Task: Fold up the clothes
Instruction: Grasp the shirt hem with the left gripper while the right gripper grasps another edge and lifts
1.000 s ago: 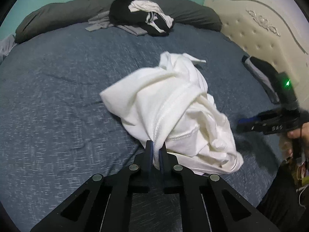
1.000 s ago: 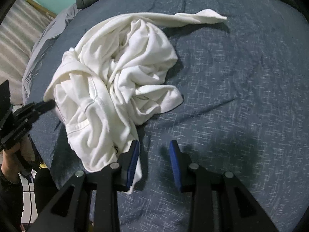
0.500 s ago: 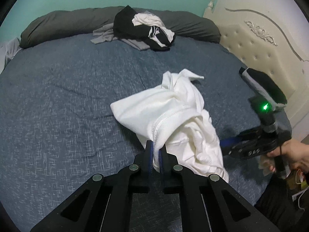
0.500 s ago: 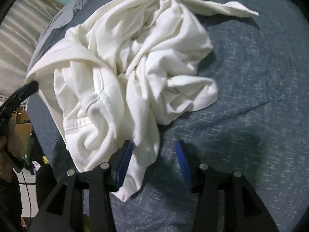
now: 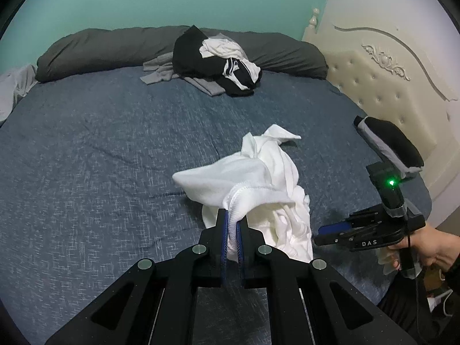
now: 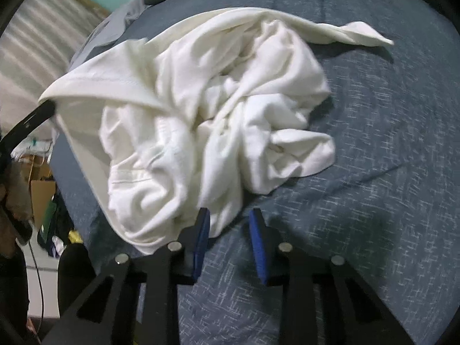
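Bed (image 5: 86, 149): white garment (image 6: 218, 120) sits bunched near its near edge, one hem now raised higher than a second ago. Your left gripper (image 5: 232, 231) pinches that hem; your right gripper (image 6: 230, 240), fingers spread, has closed in on the lower edge. Judgement: spreading, not yet folding.

A cream tufted headboard (image 5: 382, 86) and teal wall (image 5: 172, 3) border the blue-covered bed (image 5: 86, 158).
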Demonstrator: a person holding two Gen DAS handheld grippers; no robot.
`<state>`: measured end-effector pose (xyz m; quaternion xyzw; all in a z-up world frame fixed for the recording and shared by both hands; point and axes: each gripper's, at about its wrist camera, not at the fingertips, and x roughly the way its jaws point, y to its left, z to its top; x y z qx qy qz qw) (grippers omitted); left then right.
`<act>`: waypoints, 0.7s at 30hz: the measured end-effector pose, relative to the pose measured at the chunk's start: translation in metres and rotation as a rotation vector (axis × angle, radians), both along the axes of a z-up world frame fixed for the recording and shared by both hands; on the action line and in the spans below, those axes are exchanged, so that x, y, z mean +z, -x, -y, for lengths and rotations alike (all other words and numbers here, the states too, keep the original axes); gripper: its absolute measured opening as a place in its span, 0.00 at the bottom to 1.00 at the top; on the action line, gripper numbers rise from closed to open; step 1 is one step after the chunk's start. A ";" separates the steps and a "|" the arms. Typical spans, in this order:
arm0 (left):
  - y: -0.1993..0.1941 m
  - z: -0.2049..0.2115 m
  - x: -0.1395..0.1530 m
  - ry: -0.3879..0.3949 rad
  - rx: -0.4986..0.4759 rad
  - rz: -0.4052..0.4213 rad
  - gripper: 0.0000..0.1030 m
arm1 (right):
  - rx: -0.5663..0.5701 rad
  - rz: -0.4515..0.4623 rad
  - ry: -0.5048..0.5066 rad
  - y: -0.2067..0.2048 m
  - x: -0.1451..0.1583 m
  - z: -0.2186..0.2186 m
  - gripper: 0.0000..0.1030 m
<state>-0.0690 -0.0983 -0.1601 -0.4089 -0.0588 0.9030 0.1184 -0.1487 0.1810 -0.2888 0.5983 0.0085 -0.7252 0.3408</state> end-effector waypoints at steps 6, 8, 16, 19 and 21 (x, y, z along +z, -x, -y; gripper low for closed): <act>-0.001 0.008 0.026 -0.003 0.018 -0.049 0.05 | -0.026 -0.021 0.029 0.005 0.010 -0.002 0.28; 0.001 0.008 0.035 0.004 0.017 -0.061 0.05 | -0.027 -0.031 0.055 0.006 0.016 0.001 0.28; 0.014 0.003 0.044 0.007 0.017 -0.052 0.05 | 0.057 -0.113 0.156 -0.025 0.053 0.023 0.41; 0.020 0.000 0.044 0.006 0.018 -0.044 0.05 | 0.092 -0.127 0.181 -0.033 0.059 0.030 0.45; 0.023 -0.001 0.044 0.003 0.019 -0.039 0.05 | 0.104 -0.126 0.191 -0.034 0.058 0.035 0.46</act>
